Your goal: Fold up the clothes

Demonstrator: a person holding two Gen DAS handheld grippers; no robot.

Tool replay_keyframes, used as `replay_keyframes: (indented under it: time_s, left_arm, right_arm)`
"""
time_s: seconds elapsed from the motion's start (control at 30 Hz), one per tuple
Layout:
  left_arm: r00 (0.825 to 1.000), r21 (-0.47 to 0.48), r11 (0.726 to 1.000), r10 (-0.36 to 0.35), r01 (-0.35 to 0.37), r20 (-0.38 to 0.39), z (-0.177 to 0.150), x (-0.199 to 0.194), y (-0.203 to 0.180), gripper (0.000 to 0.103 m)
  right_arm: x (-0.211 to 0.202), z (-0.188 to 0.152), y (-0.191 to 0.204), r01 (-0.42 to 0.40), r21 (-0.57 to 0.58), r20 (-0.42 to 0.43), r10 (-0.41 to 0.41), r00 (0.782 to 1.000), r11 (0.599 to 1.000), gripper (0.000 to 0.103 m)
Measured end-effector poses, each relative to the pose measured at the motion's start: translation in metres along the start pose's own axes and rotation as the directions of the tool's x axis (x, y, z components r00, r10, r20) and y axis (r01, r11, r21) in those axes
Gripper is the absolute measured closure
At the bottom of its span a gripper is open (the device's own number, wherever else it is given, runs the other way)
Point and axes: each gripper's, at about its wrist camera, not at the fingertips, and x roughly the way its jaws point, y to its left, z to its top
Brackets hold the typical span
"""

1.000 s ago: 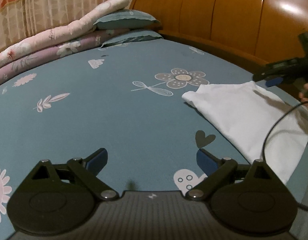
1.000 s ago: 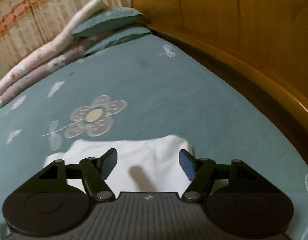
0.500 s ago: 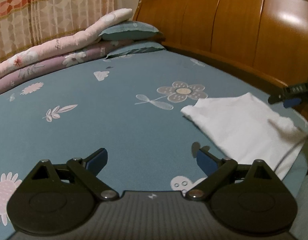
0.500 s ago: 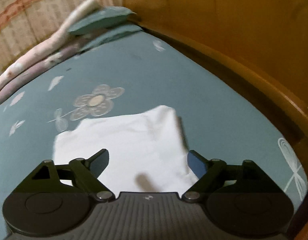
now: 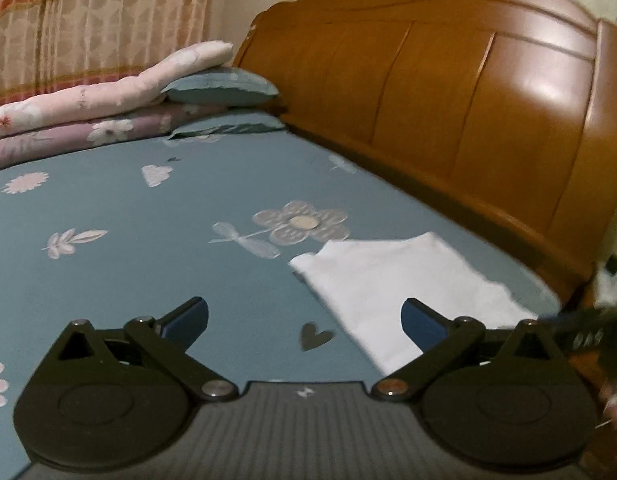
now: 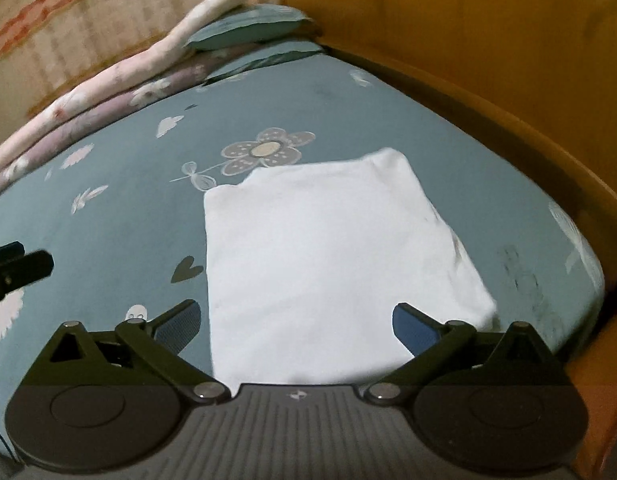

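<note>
Now the folded white cloth point(image 6: 328, 264) lies on the bed point(image 6: 128, 220) right under the right hand-held gripper point(image 6: 296, 324) — nearer than the left hand-held gripper point(image 5: 304, 320) — both jaws opening, nothing between them.

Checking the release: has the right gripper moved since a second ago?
Yes. The right gripper has pulled back, jaws opening, nothing between them: far more of the folded white garment now shows ahead of it, against the flower print.

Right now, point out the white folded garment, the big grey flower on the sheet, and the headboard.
white folded garment point(image 6: 328, 248), right wrist view, middle of its top layer.
big grey flower point(image 6: 264, 150), right wrist view, its pale centre.
headboard point(image 5: 428, 100), left wrist view, a middle panel.
</note>
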Motion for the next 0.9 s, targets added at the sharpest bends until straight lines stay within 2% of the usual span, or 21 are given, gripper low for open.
replay_keyframes:
  time_s: [0.13,0.37,0.5,0.7,0.9]
  left_arm:
    - [0.999,0.002,1.000,-0.028,0.028,-0.025,0.005,0.002,-0.007,0.001]
    - [0.983,0.035,0.995,-0.092,0.099,-0.156,0.003,0.015,-0.023,0.001]
    - [0.968,0.043,0.994,-0.085,0.098,-0.236,-0.003,0.021,-0.028,0.001]
    - [0.958,0.094,0.991,-0.065,0.095,-0.279,-0.012,0.016,-0.038,0.001]
    - [0.942,0.101,0.992,-0.041,0.079,-0.332,-0.020,0.013,-0.038,0.001]
  right_arm:
    - [-0.012,-0.017,0.009,0.027,0.085,0.003,-0.028,1.000,0.996,0.000]
    - [-0.031,-0.046,0.025,0.094,0.111,0.011,-0.095,0.995,0.989,0.000]
    - [-0.038,-0.060,0.029,0.119,0.118,0.003,-0.120,0.993,0.986,0.000]
    - [-0.044,-0.071,0.031,0.129,0.127,0.000,-0.130,0.991,0.983,0.000]
    - [-0.046,-0.068,0.032,0.131,0.131,0.003,-0.133,0.991,0.983,0.000]
